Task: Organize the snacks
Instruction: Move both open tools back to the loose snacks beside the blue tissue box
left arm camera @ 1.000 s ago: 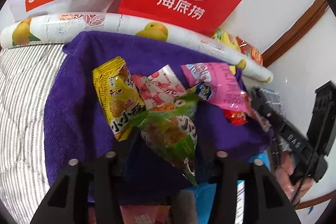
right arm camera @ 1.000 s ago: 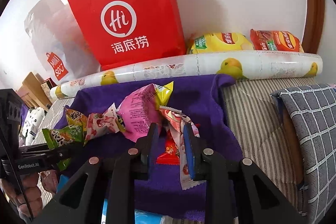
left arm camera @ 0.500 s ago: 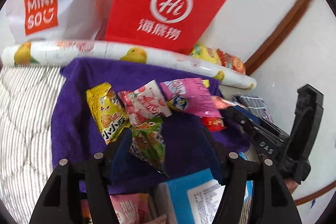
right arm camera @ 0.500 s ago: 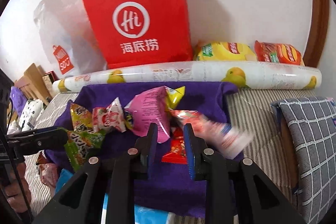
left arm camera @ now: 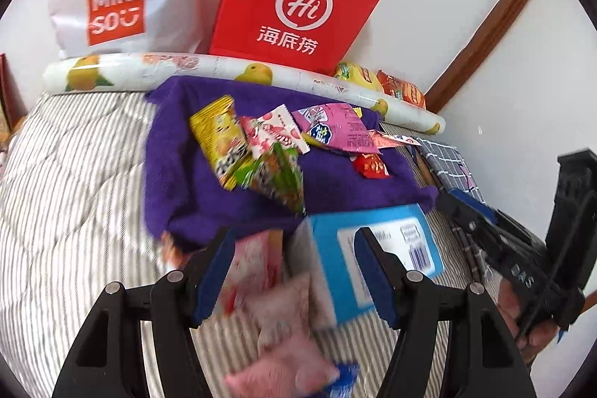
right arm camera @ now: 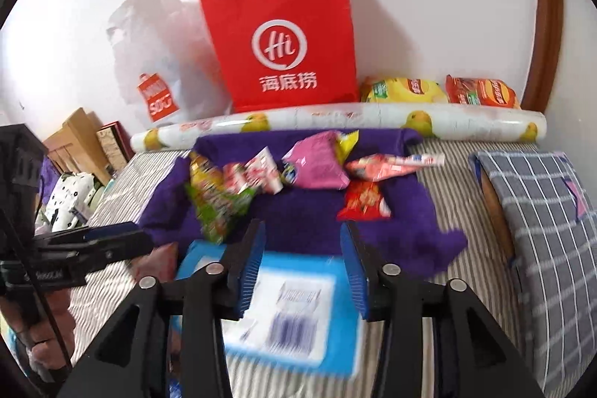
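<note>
Presently, both hand-held grippers hang above the bed (left arm camera: 74, 174), empty. The left hand-held gripper (left arm camera: 294, 271) stands at a middling gap with nothing pressed between its pads; pink packets (left arm camera: 276, 316), blurred, lie below and between its fingers. The right hand-held gripper (right arm camera: 302, 267) is opening, its jaws narrower than the left's, and nothing is gripped; the blue box (right arm camera: 298, 316) lies directly beneath it, flat on the striped cover, label up. In the left view the same box sits just right of that gripper's midline, so the right hand is judged nearer to it. Its long axis appears to run roughly along the right gripper's pointing line, though blur makes this uncertain. Ahead of both, on the purple towel (right arm camera: 309, 222), lies the snack row: yellow pack (left arm camera: 220, 137), green pack (right arm camera: 216, 207), pink bag (right arm camera: 317, 163), long red-white pack (right arm camera: 391, 165) and small red pack (right arm camera: 363, 202). Beyond them stands the red bag (right arm camera: 283, 36). A grasp on the box would probably call for wider jaws.
</note>
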`<state>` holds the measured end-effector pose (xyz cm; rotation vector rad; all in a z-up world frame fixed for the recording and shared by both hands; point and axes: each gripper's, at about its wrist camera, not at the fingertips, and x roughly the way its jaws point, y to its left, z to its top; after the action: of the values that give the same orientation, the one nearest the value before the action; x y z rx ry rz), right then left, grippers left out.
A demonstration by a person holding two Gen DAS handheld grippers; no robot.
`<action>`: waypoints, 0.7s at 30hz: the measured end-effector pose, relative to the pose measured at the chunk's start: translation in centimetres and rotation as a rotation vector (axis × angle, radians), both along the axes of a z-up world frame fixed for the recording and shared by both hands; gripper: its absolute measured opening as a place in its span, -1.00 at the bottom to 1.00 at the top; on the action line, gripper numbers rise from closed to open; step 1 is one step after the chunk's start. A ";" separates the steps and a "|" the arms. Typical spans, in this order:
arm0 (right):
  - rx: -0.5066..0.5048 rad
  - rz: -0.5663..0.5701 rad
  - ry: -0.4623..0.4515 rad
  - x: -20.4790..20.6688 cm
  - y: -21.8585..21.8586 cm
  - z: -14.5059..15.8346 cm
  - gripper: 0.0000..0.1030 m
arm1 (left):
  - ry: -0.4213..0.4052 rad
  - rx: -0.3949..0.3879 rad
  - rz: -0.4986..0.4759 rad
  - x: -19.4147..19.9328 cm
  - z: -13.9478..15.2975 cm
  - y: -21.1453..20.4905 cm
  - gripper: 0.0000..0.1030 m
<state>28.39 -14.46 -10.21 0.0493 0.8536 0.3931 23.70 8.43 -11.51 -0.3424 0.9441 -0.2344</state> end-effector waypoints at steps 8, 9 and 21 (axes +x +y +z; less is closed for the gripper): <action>0.023 0.028 0.000 -7.1 1.2 0.6 0.08 | 0.018 0.036 0.033 -4.4 0.0 1.5 0.25; 0.032 0.030 0.001 -8.0 1.3 0.5 0.12 | 0.019 0.037 0.040 -4.9 -0.1 1.7 0.25; 0.037 0.160 0.110 -13.2 4.7 -4.9 0.31 | 0.038 0.055 0.072 -8.9 -0.8 3.2 0.25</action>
<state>15.19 -9.80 -15.08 0.0376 0.9617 0.5603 14.79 11.63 -12.27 -0.3303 0.9716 -0.1362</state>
